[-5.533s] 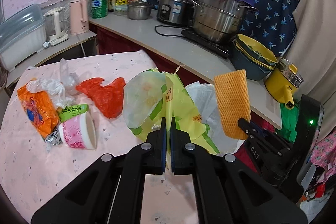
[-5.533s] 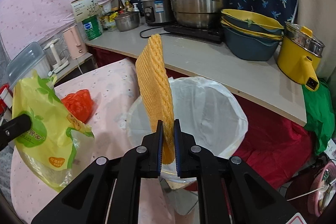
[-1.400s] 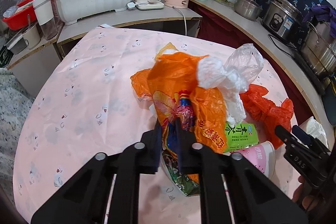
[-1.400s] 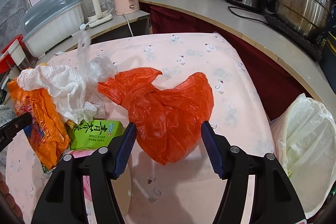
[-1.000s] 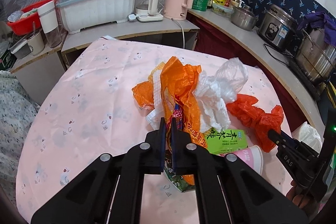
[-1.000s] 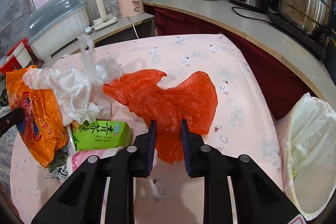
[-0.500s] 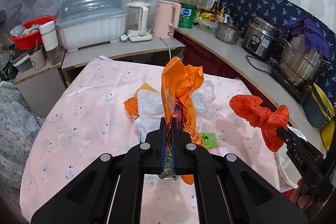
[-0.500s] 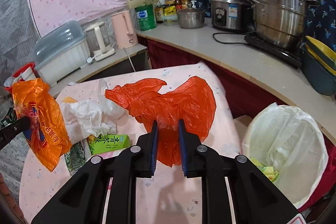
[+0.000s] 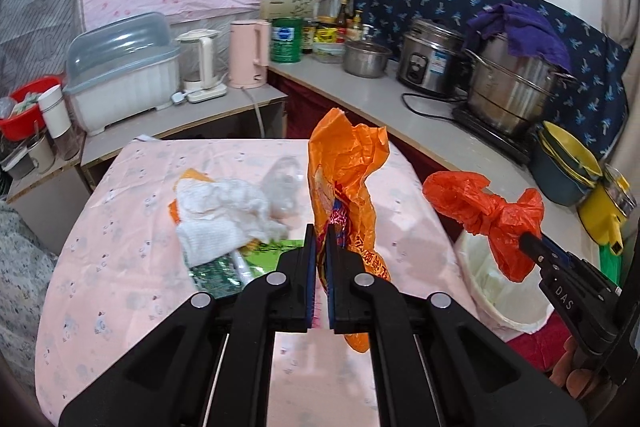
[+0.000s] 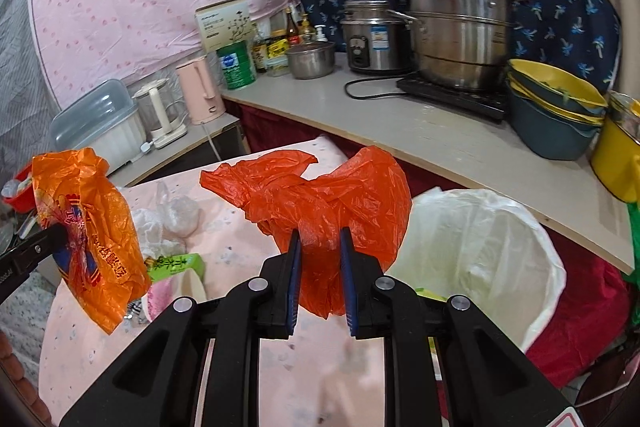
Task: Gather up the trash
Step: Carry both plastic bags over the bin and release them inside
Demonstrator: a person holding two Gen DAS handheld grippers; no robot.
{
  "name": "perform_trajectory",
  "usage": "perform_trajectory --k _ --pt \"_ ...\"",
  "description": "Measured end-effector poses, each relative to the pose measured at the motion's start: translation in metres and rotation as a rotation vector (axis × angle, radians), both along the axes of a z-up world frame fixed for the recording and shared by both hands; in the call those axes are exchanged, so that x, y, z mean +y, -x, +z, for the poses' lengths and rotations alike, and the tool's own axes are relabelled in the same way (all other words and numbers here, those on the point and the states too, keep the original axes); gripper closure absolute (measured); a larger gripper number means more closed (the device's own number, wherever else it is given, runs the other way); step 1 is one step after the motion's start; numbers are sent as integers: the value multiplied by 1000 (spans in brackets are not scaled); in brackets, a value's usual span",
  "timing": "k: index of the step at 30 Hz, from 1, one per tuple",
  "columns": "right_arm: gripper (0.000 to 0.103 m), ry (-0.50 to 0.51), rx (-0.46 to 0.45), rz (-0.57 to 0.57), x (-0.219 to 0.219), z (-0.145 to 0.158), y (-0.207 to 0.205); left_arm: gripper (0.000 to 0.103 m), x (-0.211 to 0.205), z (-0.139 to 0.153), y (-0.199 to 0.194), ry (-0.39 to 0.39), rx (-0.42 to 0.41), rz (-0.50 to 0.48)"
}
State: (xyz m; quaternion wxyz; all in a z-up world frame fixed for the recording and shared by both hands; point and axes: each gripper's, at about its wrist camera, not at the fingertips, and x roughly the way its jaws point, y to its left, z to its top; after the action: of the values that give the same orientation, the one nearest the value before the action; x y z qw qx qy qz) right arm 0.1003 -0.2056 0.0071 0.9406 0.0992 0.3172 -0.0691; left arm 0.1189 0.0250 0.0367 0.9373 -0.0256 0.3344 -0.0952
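Holding: we carry one bag in each gripper, both clear of the table.
Left gripper: jaws nearly together, clamped on the orange bag, which stands up above the pads and hangs below them.
Right gripper: jaws a little apart, pinched on the bunched neck of the red bag; the rest of the bag billows above the fingers.
Bin: white-lined, open mouth up, off the table edge, just beside the counter.
Key relation: bin lies right of and below the red bag; in the right view its rim sits just right of our right gripper. From the left view the bin is far right, beyond the right gripper.
Nearer hand: right, we judge; the red bag should go in first, the left has to cross over after.
Bag axes: both hang roughly upright, so a drop straight down would do once over the mouth.
Left on table: white tissue, clear plastic, green box, pink cup.
Risk: light bags may catch on the pads or drift past the rim.
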Motion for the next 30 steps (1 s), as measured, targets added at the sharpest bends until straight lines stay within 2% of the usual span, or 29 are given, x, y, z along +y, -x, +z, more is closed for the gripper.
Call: perform_trajectory --k 15,22,30 --pt "86 -42 10 -202 -103 -17 60 99 -124 -3 12 -41 -3 -229" --pt "86 -55 25 -281 -141 -27 76 99 -182 -17 4 -17 35 -356" --pt "86 -67 48 -340 -167 -41 85 99 -226 -39 -11 -6 89 -433"
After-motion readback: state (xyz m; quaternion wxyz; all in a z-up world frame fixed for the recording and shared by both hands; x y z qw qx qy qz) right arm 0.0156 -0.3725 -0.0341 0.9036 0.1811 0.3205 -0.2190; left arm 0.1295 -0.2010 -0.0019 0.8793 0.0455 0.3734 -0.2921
